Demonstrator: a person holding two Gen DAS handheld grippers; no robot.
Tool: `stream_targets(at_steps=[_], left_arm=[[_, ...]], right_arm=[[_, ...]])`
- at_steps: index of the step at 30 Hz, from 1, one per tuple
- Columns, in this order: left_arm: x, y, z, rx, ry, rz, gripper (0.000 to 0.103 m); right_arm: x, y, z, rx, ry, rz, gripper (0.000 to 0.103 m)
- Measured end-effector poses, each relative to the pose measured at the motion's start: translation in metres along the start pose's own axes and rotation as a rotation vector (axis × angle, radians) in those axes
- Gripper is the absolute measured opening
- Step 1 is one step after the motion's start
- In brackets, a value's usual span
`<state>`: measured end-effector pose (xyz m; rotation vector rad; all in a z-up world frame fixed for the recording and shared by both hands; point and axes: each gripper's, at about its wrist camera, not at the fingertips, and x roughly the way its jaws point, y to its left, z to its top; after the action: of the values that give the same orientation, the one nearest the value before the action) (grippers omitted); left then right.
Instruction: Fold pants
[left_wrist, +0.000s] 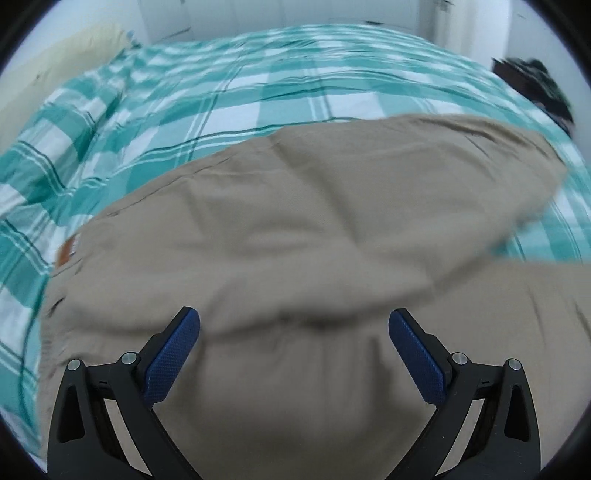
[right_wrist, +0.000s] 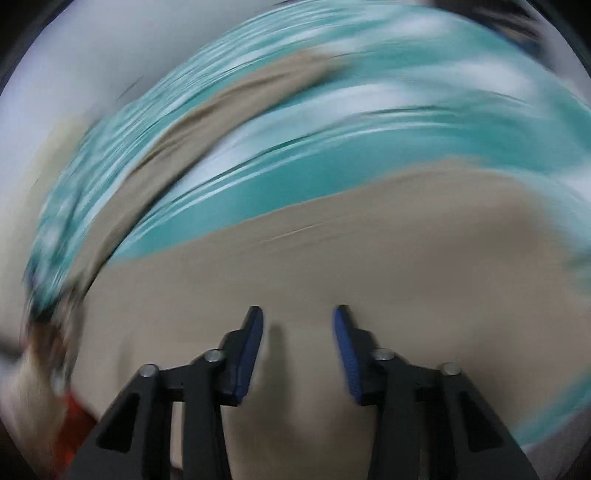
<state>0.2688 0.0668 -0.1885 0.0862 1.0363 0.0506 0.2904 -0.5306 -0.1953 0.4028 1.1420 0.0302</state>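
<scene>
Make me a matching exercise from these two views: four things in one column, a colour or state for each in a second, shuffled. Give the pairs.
Things:
1. pants
2. bedsheet
3. left hand-held gripper
4. gripper pads

Colour or state:
A. blue, textured
B. teal and white check
C. open, nothing gripped
D. tan, spread on the bed

Pairs: 1-D, 2-B, 3-C, 4-A
</scene>
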Motion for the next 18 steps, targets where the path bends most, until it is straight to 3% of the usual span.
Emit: stream_targets(at_steps=[2, 4, 5, 7, 11, 13, 15, 18], left_arm=[[-0.001, 0.005, -0.024, 0.024, -0.002, 0.054, 0.102], [0.014, 0.009, -0.038, 0.043, 0.044, 0.120, 0.103], [0.025, 0.014, -0.044, 0.022, 0.058, 0.132, 0.103], [0.029, 0.024, -0.048, -0.068, 0.009, 0.096, 0.103], [0.028, 0.018, -0.048, -0.073, -0.013, 0.152, 0.103], [0.026, 0.014, -0.050, -0.065, -0.028, 0.171, 0.103], [0.024, 0.017, -0.054, -0.070, -0.038, 0.161, 0.103], [0.023, 0.023, -0.057, -0.093, -0.048, 0.131, 0.103]], right_arm=[[-0.019, -0.029, 0.012, 0.069, -0.060, -0.147, 0.013], [-0.043, -0.022, 0.016, 0.077, -0.150, -0.244, 0.031], [-0.046, -0.005, 0.012, 0.066, -0.185, -0.242, 0.036], [-0.051, 0.030, 0.005, 0.014, -0.257, -0.189, 0.063], [-0.027, 0.123, -0.027, -0.184, -0.332, -0.136, 0.065], [-0.004, 0.143, -0.056, -0.260, -0.298, -0.152, 0.070], [0.036, 0.137, -0.074, -0.273, -0.145, -0.184, 0.073], [0.042, 0.130, -0.085, -0.250, -0.146, -0.137, 0.075]])
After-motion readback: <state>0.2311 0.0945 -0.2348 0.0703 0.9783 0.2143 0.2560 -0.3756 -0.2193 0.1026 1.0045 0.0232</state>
